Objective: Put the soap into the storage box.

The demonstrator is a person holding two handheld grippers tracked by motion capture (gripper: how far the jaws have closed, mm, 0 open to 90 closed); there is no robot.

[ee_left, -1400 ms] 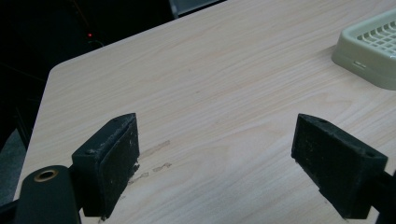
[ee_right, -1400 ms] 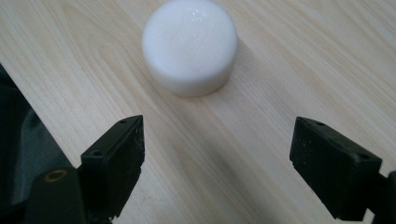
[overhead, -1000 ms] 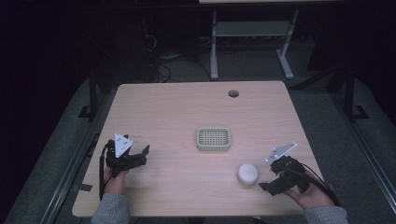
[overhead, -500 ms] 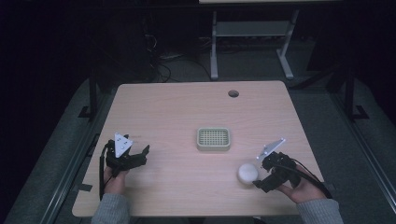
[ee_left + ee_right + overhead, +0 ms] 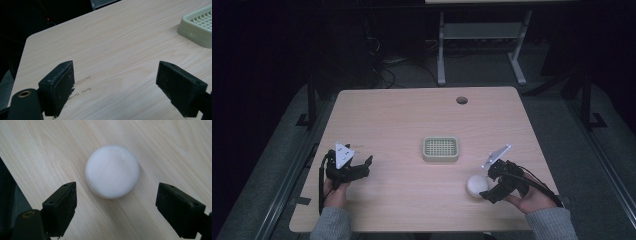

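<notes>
A pale wooden tabletop (image 5: 402,120) with rounded corners sits under the light, a small dark round hole (image 5: 462,100) near its far edge, right of the middle. A pale green slotted tray (image 5: 440,148) lies flat around the tabletop's centre — a little toward the near edge. Beyond the far edge, on the dark floor, stands a grey metal frame (image 5: 482,35), with tangled cables (image 5: 387,70) left of it.

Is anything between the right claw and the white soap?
No. In the right gripper view, bare table lies between the open right claw and the soap, which sits just ahead of its jaws.
</notes>
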